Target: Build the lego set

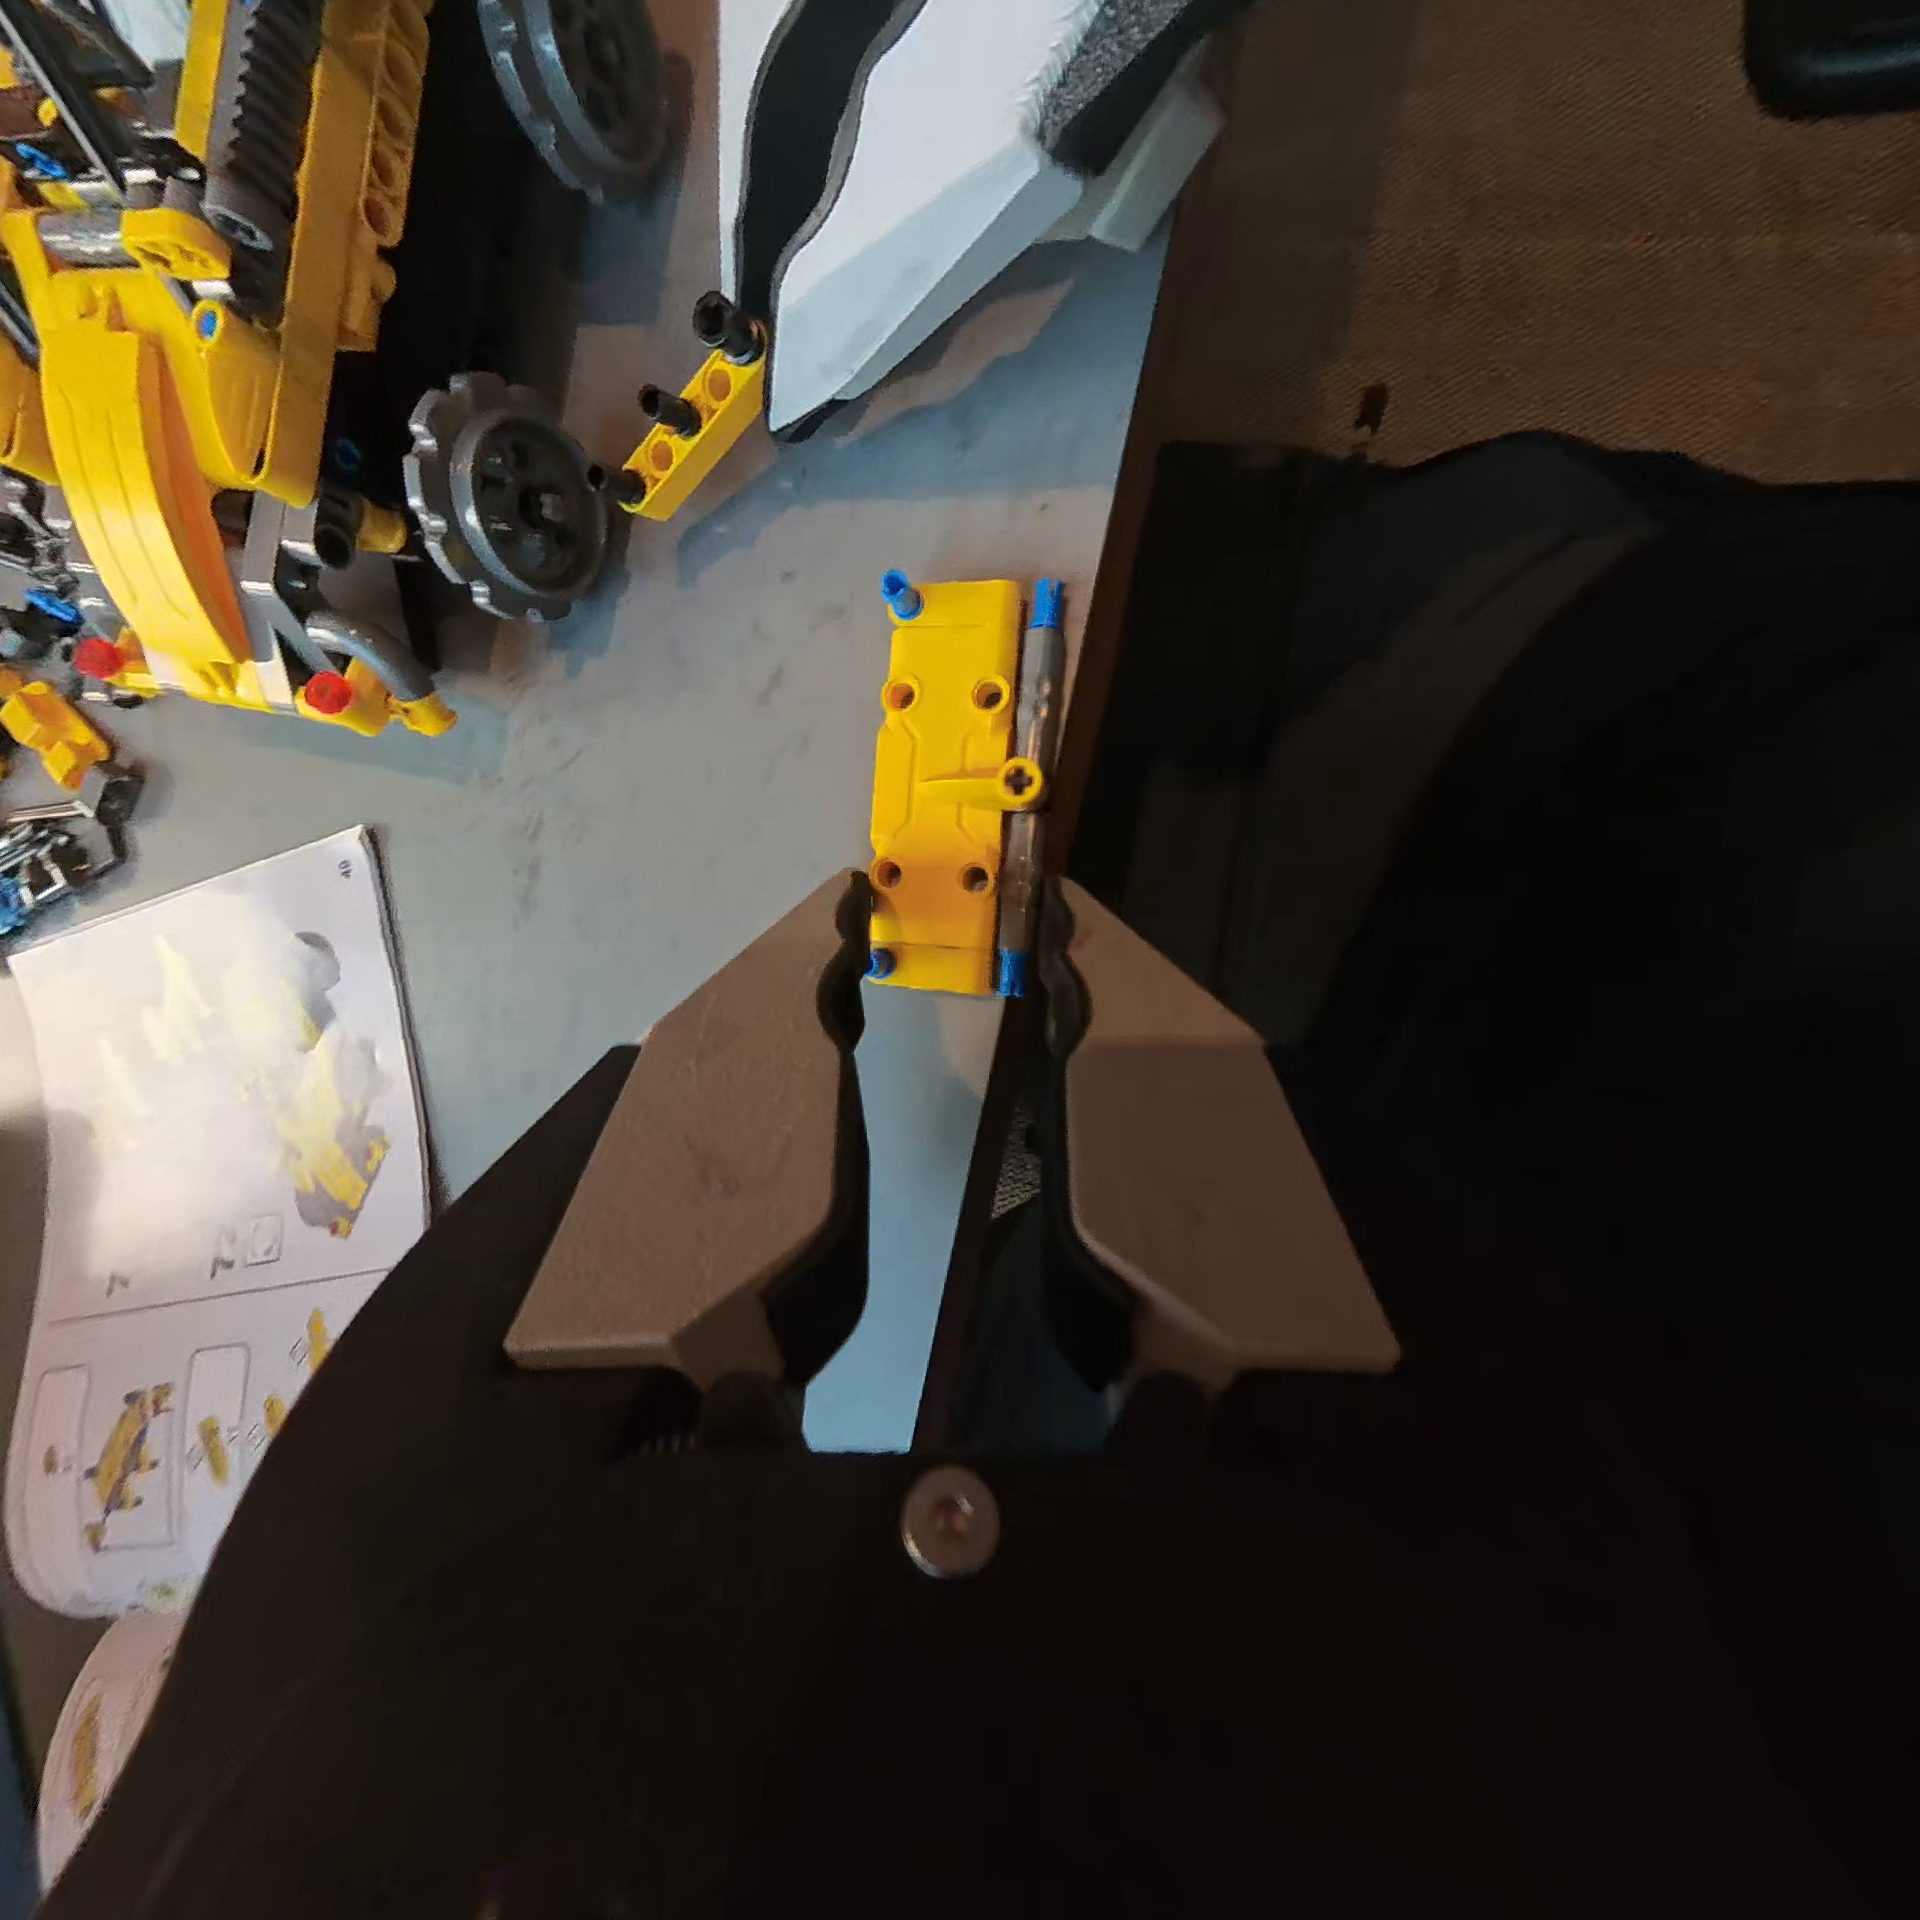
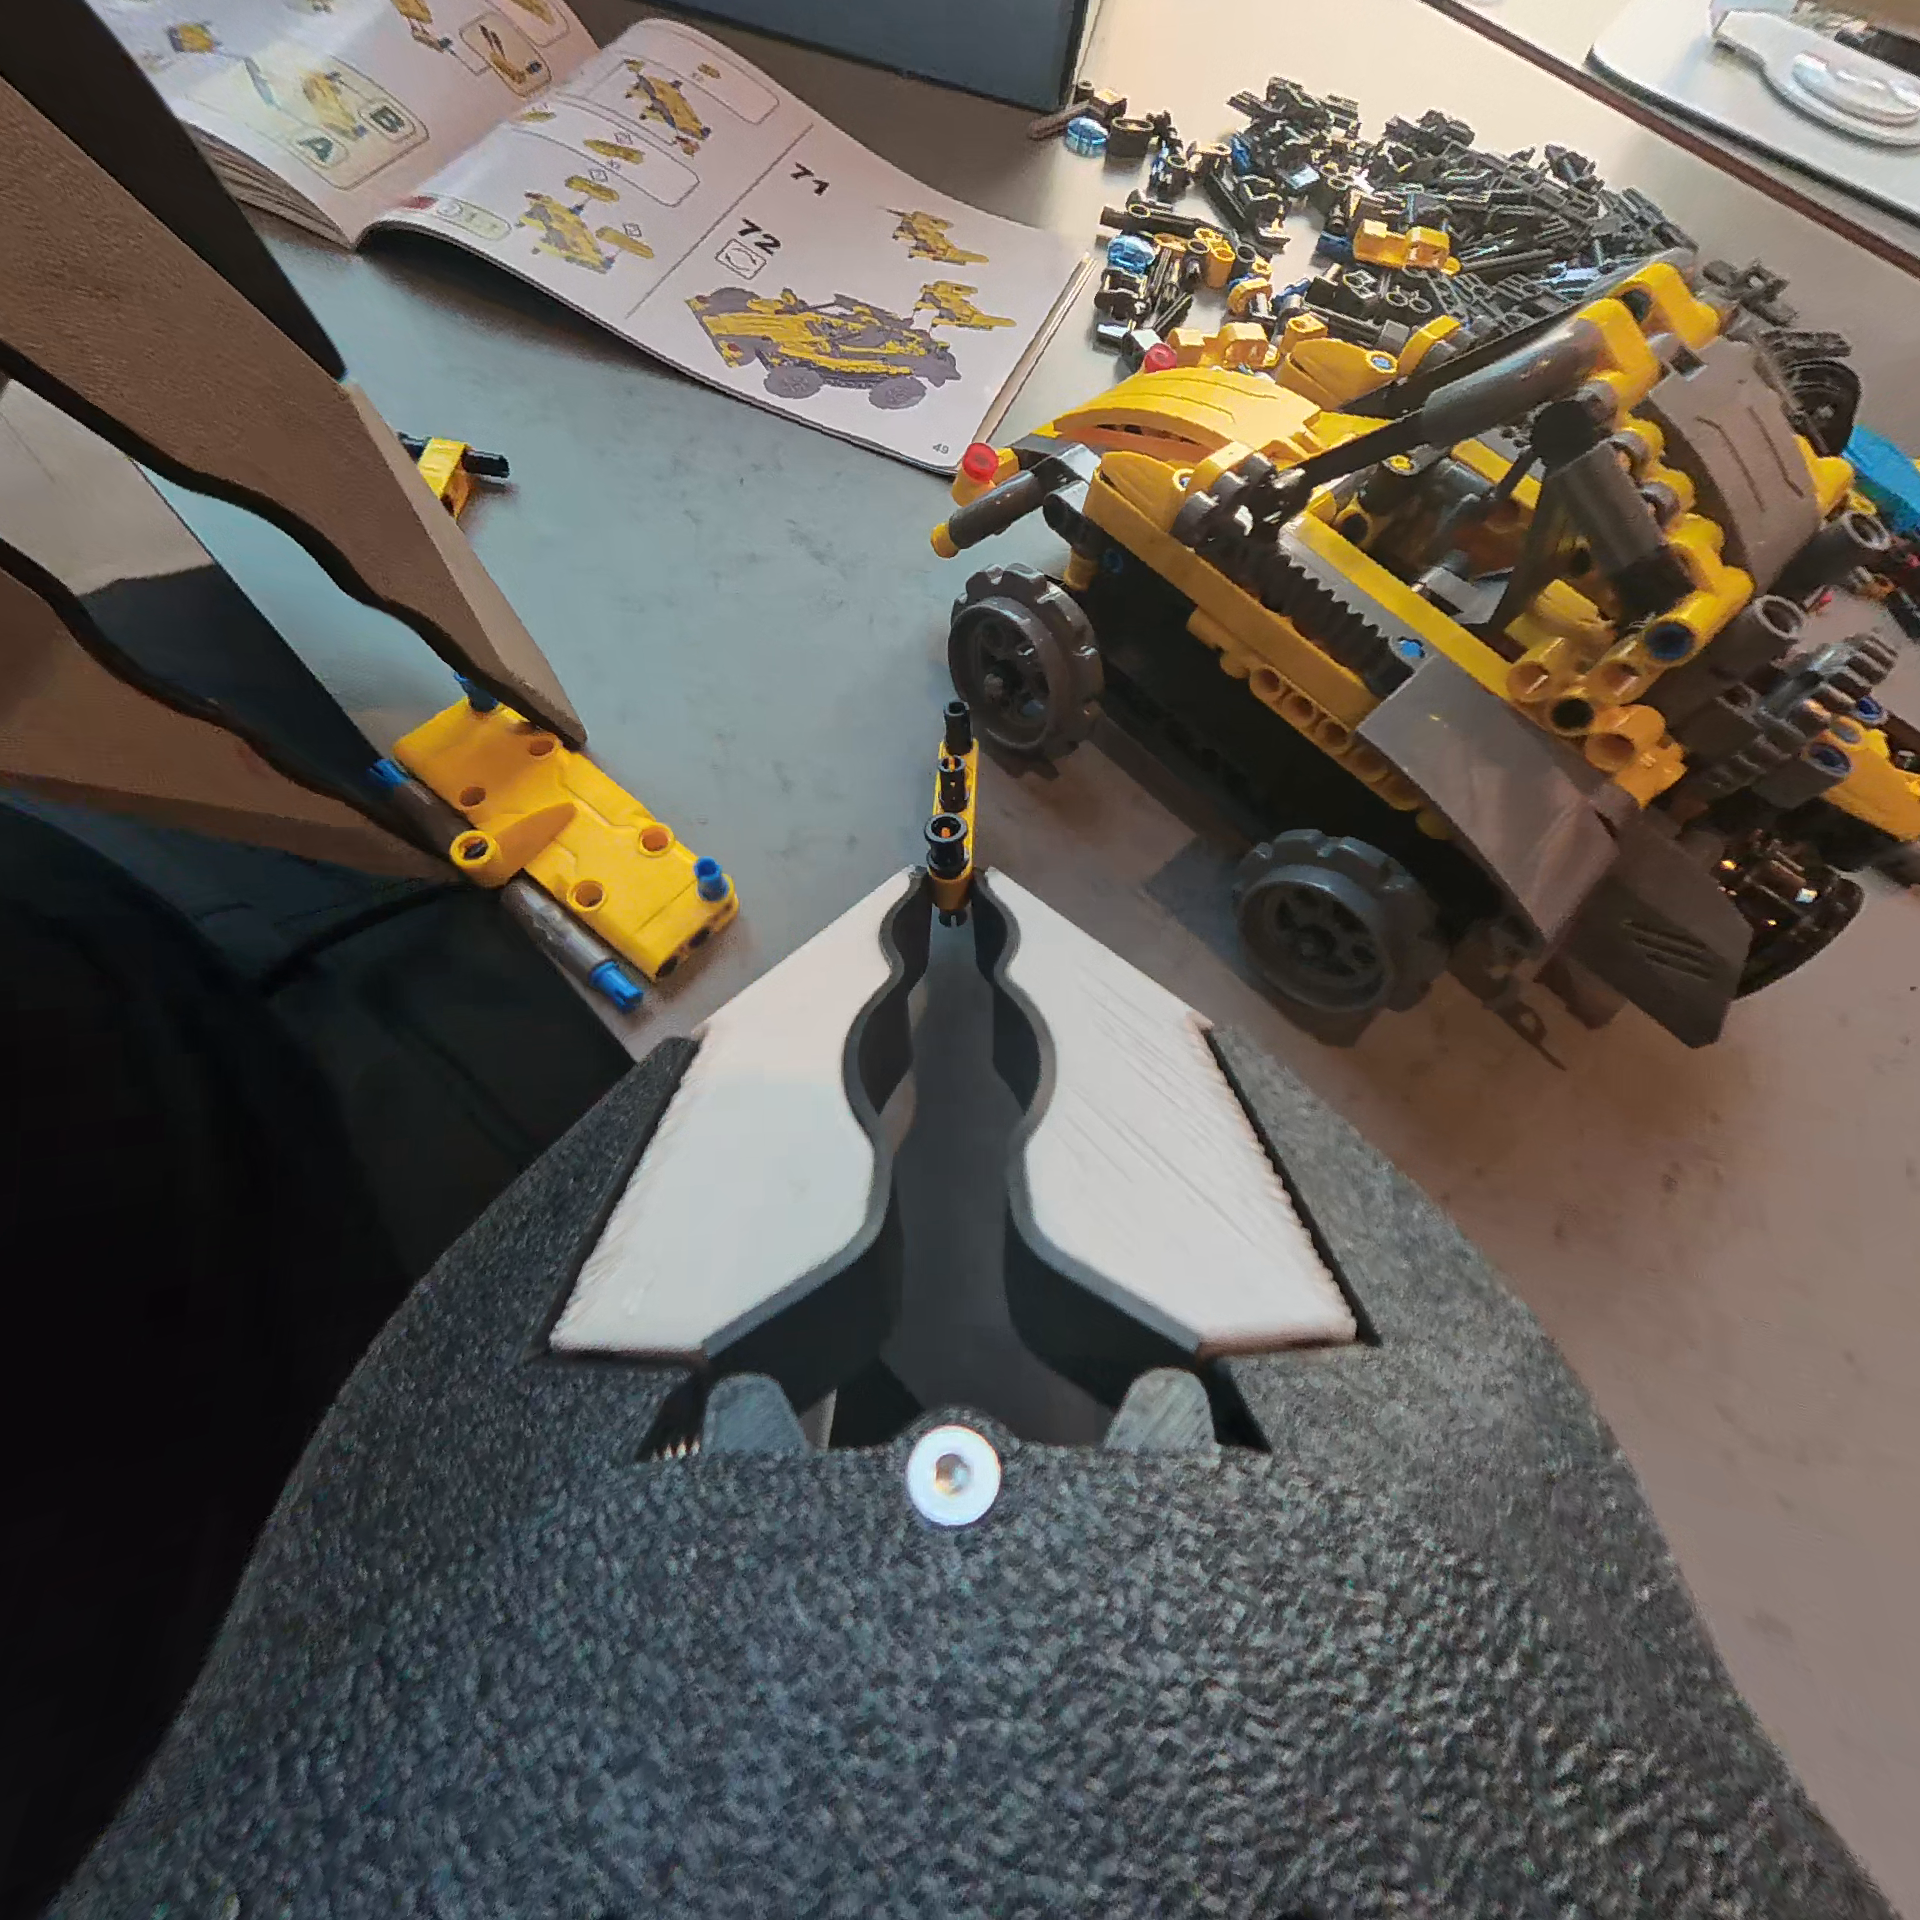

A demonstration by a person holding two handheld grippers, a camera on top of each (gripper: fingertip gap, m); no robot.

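Observation:
A yellow panel [image 1: 935, 769] with blue pins lies at the table's edge, a grey axle [image 1: 1034, 707] along its side. My left gripper [image 1: 951, 925] is shut on the panel's near end, one finger against the panel and the other against the axle. The right wrist view shows this gripper [image 2: 499, 800], panel [image 2: 582, 831] and axle [image 2: 561, 930] too. My right gripper [image 2: 951, 883] is shut on a short yellow beam [image 2: 954, 790] with three black pins, holding it just above the table. The left wrist view shows that gripper [image 1: 779, 405] and beam [image 1: 691, 436].
A half-built yellow and grey vehicle model [image 2: 1403, 644] stands right of the beam. It also shows in the left wrist view [image 1: 208, 364]. An open instruction booklet [image 2: 727, 229] lies behind, a pile of loose parts [image 2: 1351, 187] at the back. The table edge [image 1: 1101, 623] runs beside the panel. There is about 9 cm between the tips of the two grippers.

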